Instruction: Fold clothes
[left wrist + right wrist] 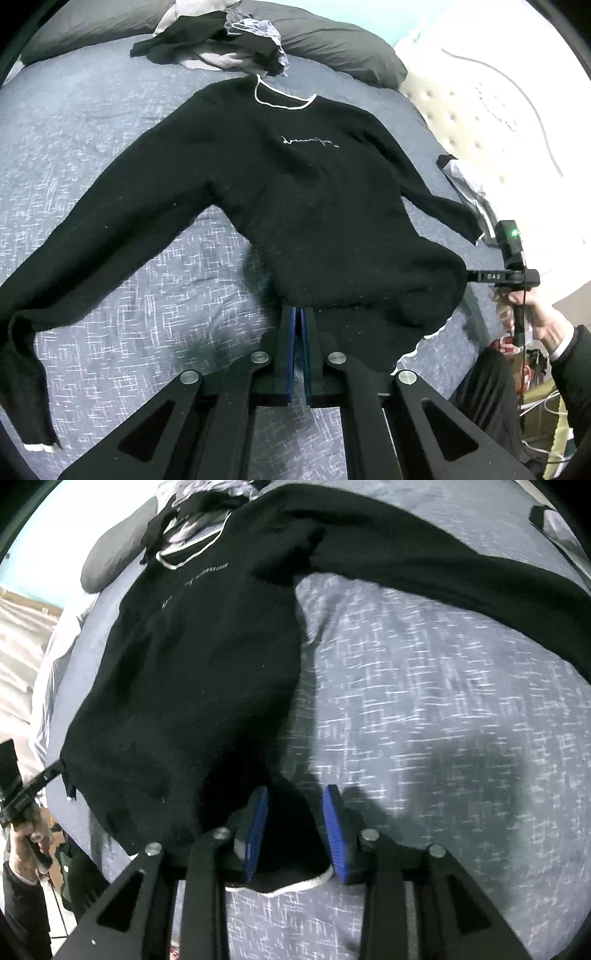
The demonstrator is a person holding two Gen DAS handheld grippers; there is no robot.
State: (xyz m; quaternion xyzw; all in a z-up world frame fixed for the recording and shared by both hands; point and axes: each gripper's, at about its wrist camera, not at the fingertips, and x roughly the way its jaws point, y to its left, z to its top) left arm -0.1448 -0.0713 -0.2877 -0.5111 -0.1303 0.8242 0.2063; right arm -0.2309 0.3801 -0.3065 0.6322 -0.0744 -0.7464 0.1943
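Jaws of the left gripper [298, 314] are clenched on the hem of the black sweater [295, 177], which lies face up (script logo showing) ahead of the fingertips on the grey patterned bedspread [110, 110]. Jaws of the right gripper [297, 805] stand apart, with the sweater's white-edged hem corner lying between the blue pads [338, 834], ungripped.
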